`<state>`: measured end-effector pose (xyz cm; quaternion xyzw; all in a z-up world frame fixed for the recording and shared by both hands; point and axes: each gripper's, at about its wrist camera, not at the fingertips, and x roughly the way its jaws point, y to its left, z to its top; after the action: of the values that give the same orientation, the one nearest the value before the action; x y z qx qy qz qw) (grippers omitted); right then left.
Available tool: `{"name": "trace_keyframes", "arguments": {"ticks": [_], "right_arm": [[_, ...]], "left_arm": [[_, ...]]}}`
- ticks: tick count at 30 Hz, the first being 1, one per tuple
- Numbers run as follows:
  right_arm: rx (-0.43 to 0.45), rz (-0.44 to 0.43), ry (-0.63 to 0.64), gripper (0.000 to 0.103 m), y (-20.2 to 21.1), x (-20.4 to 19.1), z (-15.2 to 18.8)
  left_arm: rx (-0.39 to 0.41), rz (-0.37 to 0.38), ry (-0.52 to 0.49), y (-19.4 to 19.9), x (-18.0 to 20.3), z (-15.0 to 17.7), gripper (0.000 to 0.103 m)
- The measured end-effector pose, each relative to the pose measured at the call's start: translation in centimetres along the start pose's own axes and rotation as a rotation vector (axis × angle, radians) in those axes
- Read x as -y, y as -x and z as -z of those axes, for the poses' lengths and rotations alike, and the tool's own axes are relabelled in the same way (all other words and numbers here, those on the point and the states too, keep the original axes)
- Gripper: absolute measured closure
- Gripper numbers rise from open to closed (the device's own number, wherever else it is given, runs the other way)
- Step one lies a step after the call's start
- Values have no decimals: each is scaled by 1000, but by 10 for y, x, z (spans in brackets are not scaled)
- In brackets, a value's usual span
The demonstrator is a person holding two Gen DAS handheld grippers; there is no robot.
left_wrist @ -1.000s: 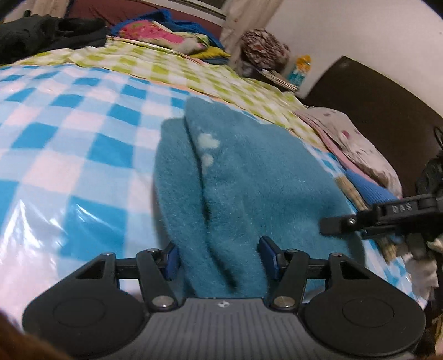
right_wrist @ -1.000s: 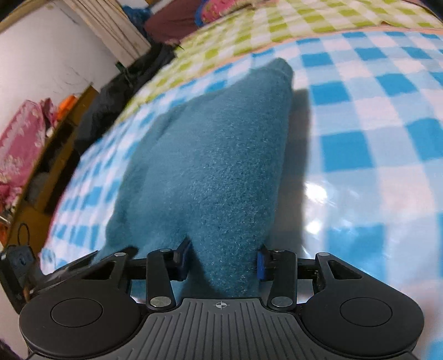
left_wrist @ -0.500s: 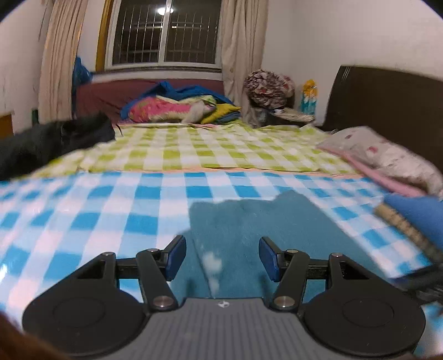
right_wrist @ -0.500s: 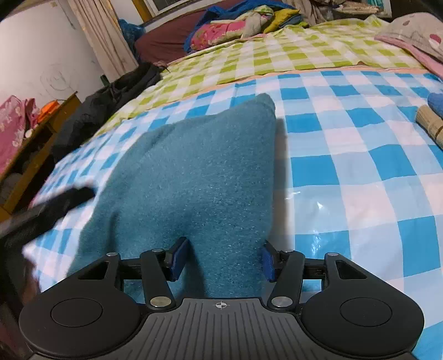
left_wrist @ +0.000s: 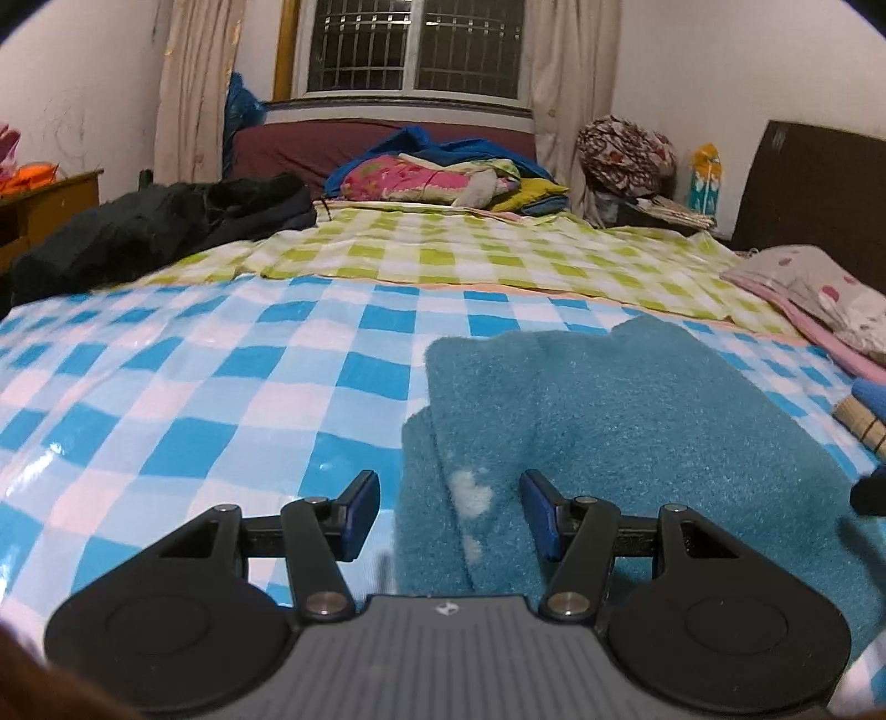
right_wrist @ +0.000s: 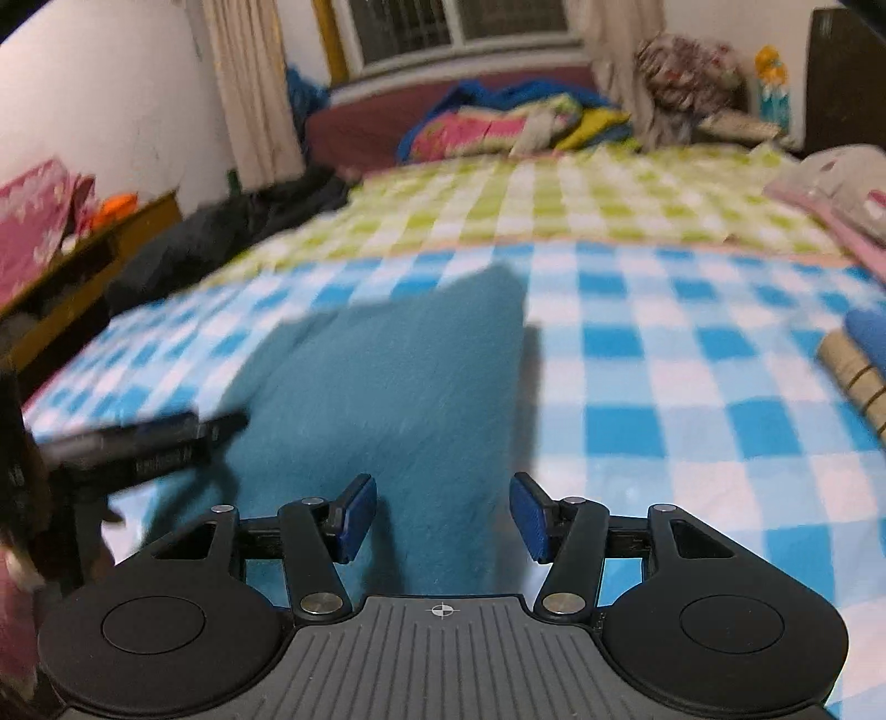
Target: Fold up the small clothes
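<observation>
Garment lies folded on the bed, released by both tools a second ago. Left tool and right tool stand open above it, so this fold appears complete.

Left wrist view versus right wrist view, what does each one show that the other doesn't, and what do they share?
Only the left wrist view shows the white heart patches on the teal fleece garment and its layered left edge.

Only the right wrist view shows the left gripper reaching in from the side, blurred, and the garment's right edge against the checkered sheet.

Both show the folded teal garment lying on the blue checkered sheet, the green checkered cover and the barred window. The right gripper is open.
</observation>
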<state>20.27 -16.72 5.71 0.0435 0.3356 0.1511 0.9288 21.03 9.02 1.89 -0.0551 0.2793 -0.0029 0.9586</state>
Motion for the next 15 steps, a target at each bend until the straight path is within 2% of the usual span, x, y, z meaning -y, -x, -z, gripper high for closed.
{"name": "trace_keyframes", "arguments": {"ticks": [2,5,8,12,15], "right_arm": [[31,-21,-9,49,0,-2,-4],[13,-81,-3,50,-15,-15,-3],[7,-25,75,50,-32,-32,9],[1,-12,84,51,-35,-36,13],[13,-35,48,54,-22,-33,10]], "left_arm": [[5,-10,-8,1,0,1,41],[7,-43,-38,1,0,3,41],[-1,-46,-42,0,-6,2,38],[-5,-56,-80,3,-3,-1,38],[-11,-53,-61,10,-1,-3,38]]}}
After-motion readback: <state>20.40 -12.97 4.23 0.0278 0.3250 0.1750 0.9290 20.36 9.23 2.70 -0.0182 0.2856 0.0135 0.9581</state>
